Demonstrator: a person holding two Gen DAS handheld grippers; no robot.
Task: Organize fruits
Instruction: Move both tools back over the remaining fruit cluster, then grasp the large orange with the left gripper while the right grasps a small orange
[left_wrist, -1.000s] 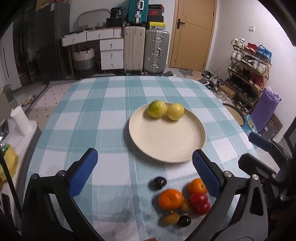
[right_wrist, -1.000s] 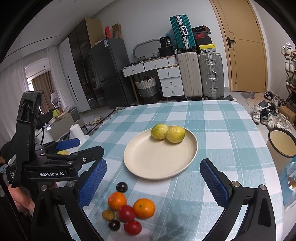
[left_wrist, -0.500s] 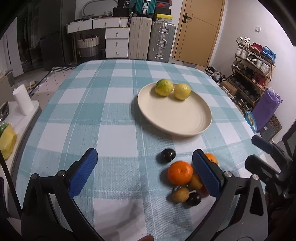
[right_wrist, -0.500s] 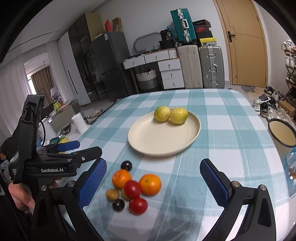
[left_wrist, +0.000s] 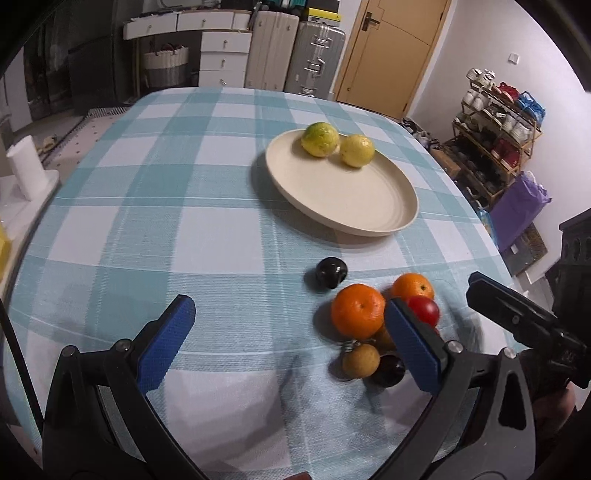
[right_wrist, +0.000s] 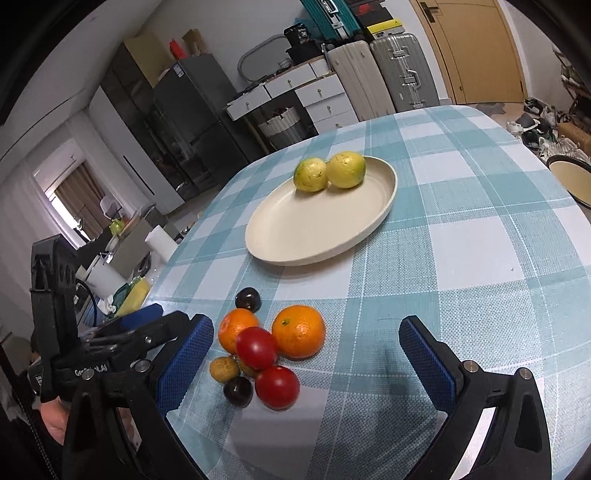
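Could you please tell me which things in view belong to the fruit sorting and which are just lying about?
Job: plate, two yellow-green fruits, oranges, red fruits, dark fruits, small brown fruit, both open tongs.

Lying about: suitcases, paper roll, shoe rack.

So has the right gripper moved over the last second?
Yes. The right gripper has come down and in toward the fruit pile, which now sits lower and larger between its fingers; the plate looks unmoved.

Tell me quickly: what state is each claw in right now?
Left claw: open, holding nothing.
Right claw: open, holding nothing, above the loose fruit.
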